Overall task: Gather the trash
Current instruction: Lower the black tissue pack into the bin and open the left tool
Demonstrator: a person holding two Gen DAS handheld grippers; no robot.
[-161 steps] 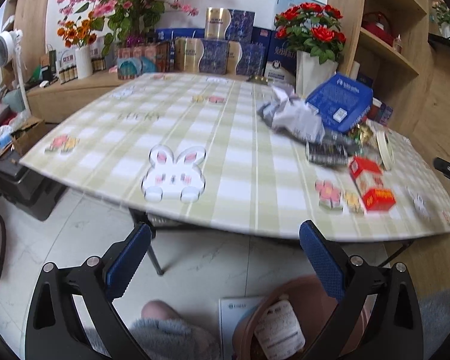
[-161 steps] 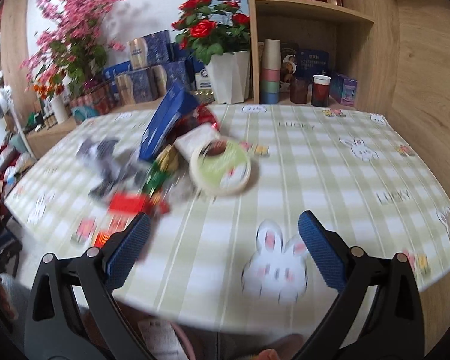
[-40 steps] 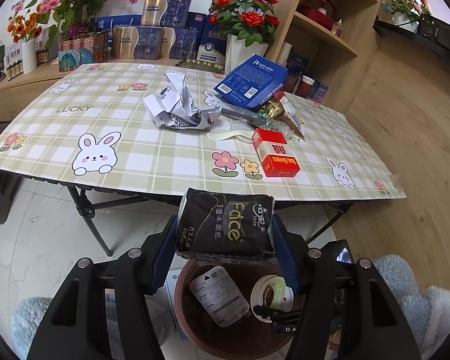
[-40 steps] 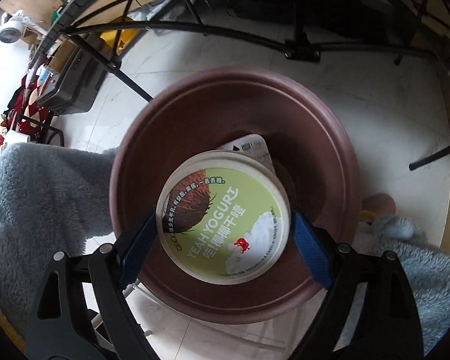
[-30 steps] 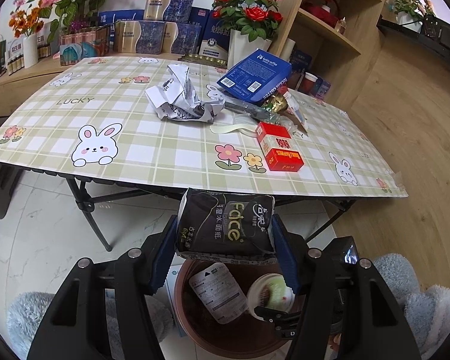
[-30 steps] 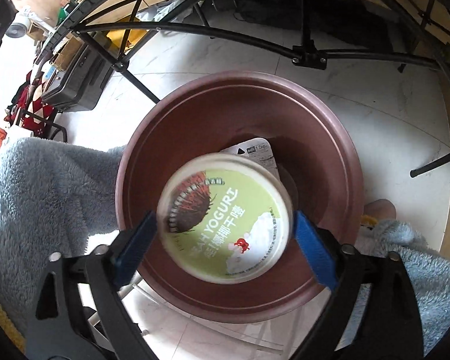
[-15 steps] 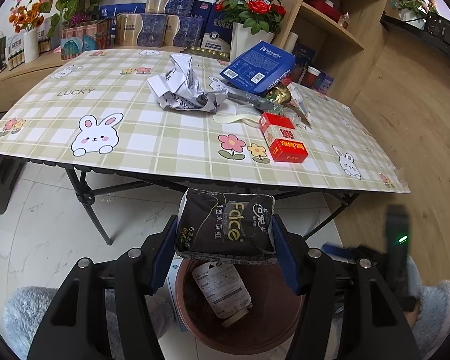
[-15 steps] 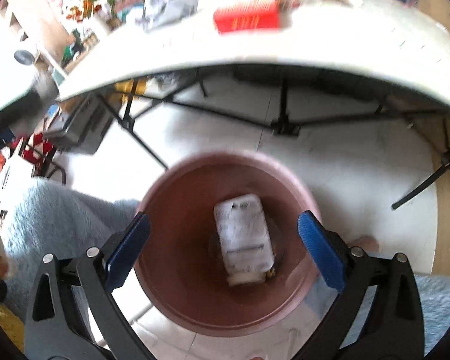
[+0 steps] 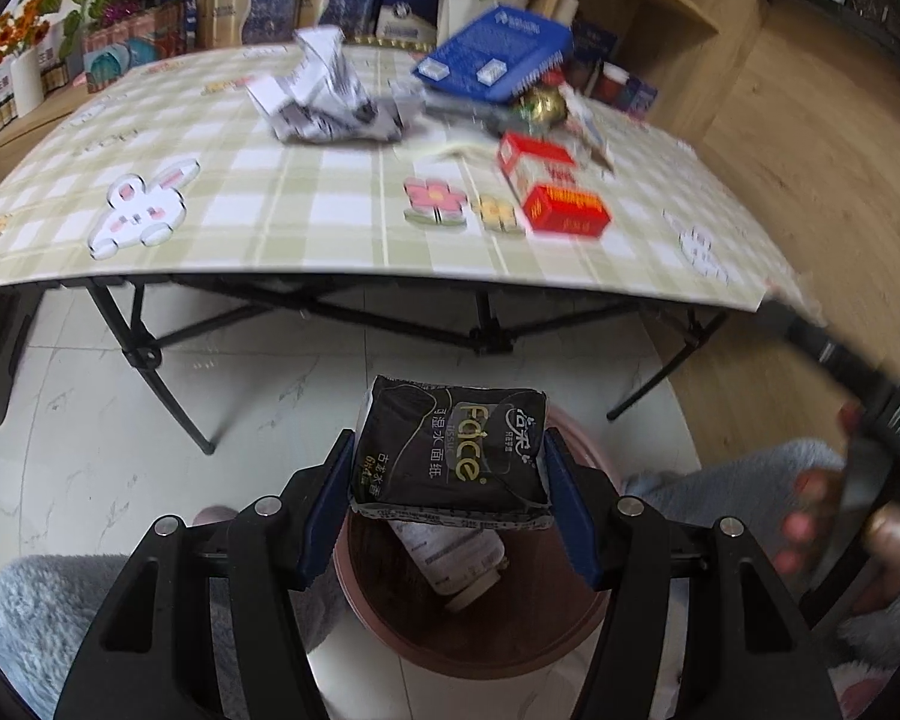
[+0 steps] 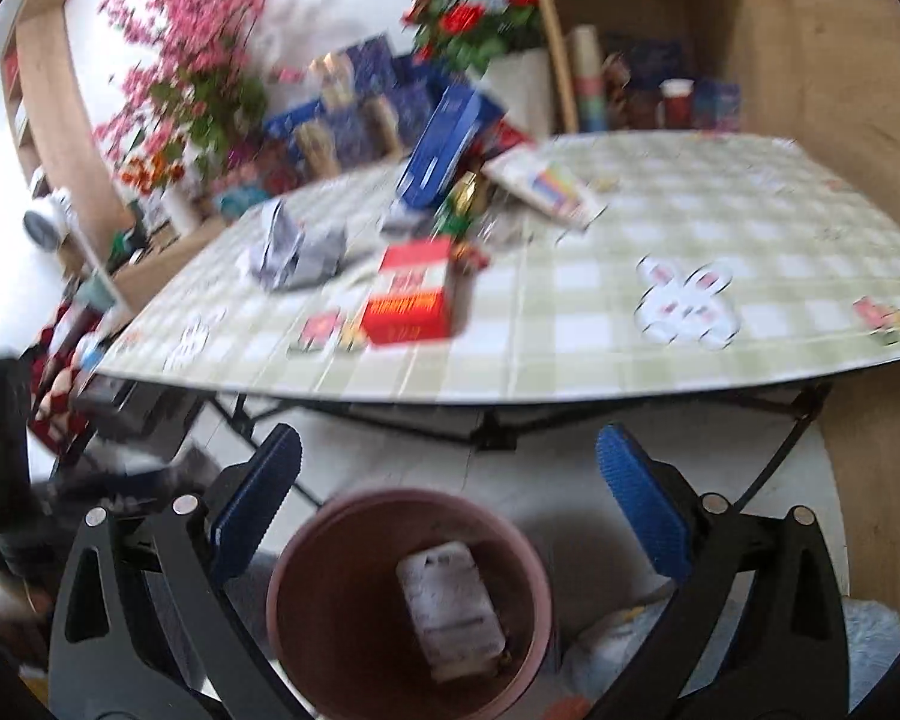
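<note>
A folding table (image 9: 330, 228) with a green checked cloth is spanning the far half of both views, standing on pale floor tiles. On the floor near the table's front edge a brown bin (image 10: 330, 570) is sitting, with a white-labelled bottle (image 10: 453, 612) lying inside it. The left gripper (image 9: 450, 468) is hanging just above the bin's rim, its blue pads clamping a black tissue pack (image 9: 450, 444) from both sides. The right gripper (image 10: 450, 510) is pointing toward the table over the bin, its jaws spread wide with nothing between them. On the table a blue box (image 9: 492, 54) is leaning at the far side, crumpled paper (image 9: 324, 102) is lying to its left, and a red box (image 9: 552, 192) is resting nearer the front edge.
</note>
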